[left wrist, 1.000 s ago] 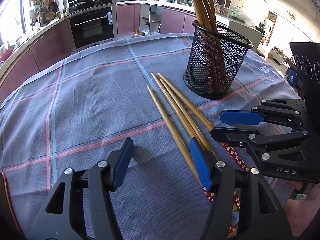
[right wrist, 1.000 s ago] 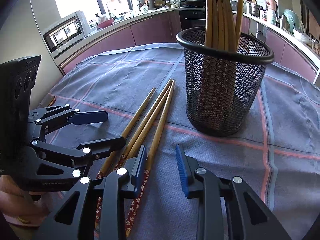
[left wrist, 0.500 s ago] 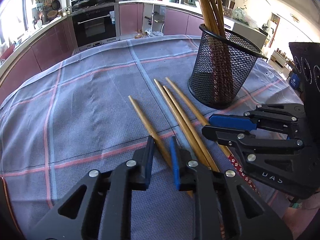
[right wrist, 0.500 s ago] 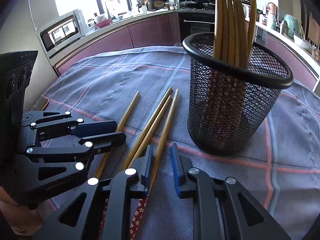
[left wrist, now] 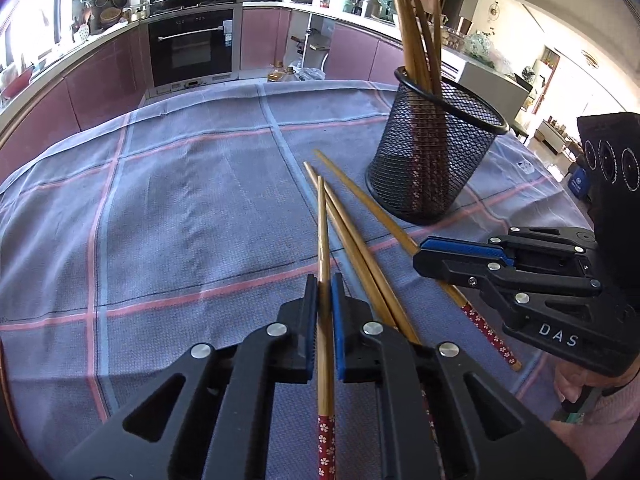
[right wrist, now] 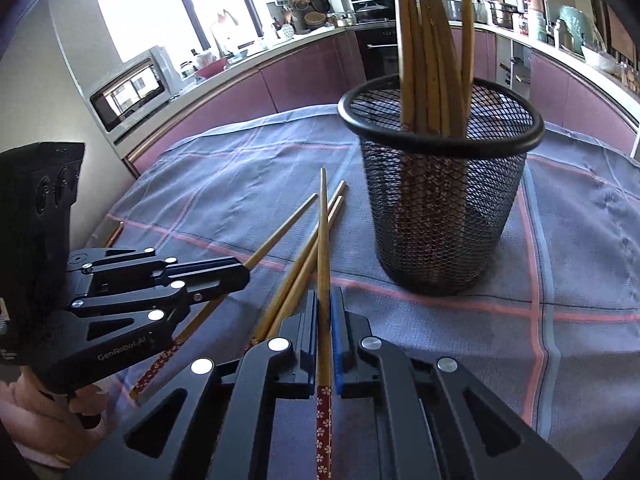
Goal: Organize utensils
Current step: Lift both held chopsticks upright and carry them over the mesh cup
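My left gripper (left wrist: 325,294) is shut on a wooden chopstick (left wrist: 322,240) with a red flowered end, held pointing forward above the cloth. My right gripper (right wrist: 325,306) is shut on another such chopstick (right wrist: 322,236). Two chopsticks (left wrist: 360,256) lie on the cloth between the grippers; they also show in the right wrist view (right wrist: 304,268). A black mesh holder (left wrist: 434,160) with several upright chopsticks stands beyond them and shows in the right wrist view (right wrist: 440,208). The right gripper (left wrist: 432,254) shows at the right of the left wrist view, the left gripper (right wrist: 236,276) at the left of the right wrist view.
The table wears a blue-grey cloth with pink stripes (left wrist: 180,208). Kitchen cabinets and an oven (left wrist: 190,46) run behind the table. A microwave (right wrist: 132,88) sits on the counter at left. The person's hand (right wrist: 36,420) shows low left.
Both grippers closed, each on a chopstick, and lifted it off the cloth. The left gripper's chopstick swung to point straight ahead. Two chopsticks stay on the cloth.
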### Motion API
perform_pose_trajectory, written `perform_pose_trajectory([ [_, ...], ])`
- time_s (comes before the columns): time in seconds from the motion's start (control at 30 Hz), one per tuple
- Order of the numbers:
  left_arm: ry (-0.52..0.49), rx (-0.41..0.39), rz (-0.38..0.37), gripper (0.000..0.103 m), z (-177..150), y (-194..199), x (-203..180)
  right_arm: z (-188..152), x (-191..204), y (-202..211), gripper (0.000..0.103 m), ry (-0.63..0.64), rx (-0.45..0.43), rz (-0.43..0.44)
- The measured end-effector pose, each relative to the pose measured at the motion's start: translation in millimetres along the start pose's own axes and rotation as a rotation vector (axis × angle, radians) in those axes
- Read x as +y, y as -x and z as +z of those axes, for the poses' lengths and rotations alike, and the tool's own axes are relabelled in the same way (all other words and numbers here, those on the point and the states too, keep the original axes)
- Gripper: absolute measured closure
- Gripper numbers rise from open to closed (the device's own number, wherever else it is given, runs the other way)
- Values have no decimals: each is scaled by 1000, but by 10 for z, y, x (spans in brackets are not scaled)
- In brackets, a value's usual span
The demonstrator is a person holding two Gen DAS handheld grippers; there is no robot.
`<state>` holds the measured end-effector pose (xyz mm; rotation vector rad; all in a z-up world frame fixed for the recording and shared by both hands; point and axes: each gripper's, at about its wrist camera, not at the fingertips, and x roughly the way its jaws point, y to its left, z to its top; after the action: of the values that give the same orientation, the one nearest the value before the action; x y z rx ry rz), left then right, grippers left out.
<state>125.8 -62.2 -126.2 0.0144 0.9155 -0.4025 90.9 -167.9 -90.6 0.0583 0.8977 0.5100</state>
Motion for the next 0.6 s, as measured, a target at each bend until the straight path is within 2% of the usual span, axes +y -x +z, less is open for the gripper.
perform_pose_trajectory([
  [0.37,-47,45,-23,95,-55,-80,-89,-8,21,-137,95,10,51,4],
  [0.6,-62,54,-24,92,-29,-120,-108,19,31,-188,97,5,43,7],
])
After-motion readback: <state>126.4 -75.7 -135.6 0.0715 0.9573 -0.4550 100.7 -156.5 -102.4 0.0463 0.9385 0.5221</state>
